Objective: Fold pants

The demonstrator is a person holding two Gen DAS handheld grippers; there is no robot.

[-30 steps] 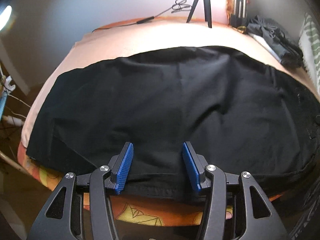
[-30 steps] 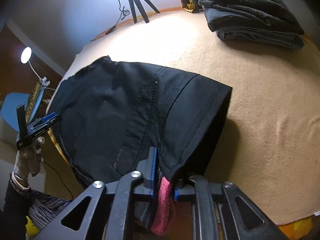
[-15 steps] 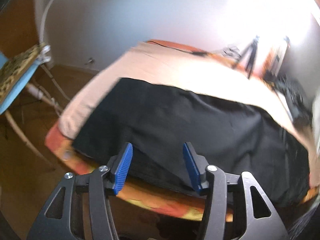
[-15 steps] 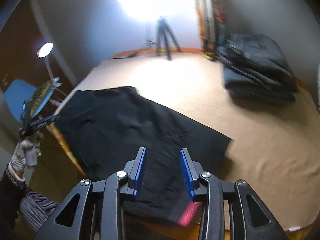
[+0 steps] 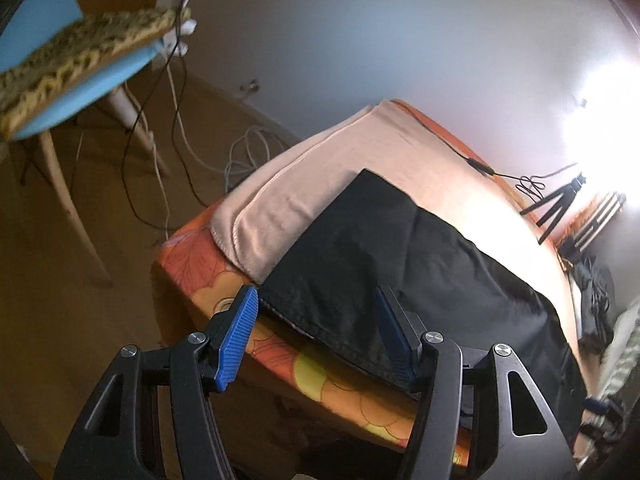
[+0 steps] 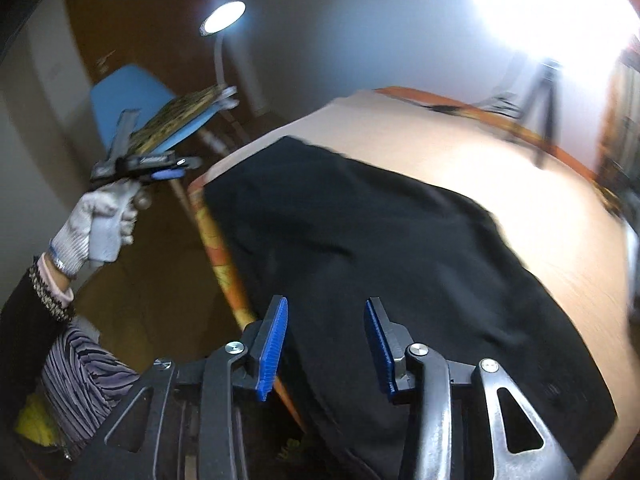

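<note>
Left claw (image 5: 314,336) jaws spread wide, right claw (image 6: 324,346) jaws parted, gloved left hand (image 6: 100,220) raised

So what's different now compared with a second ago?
The right hand-held gripper let go of the black pants it was pinching and now hangs open. The left hand-held gripper swung left toward the pants' end corner, open throughout. The pants stayed flat on the bed.
</note>
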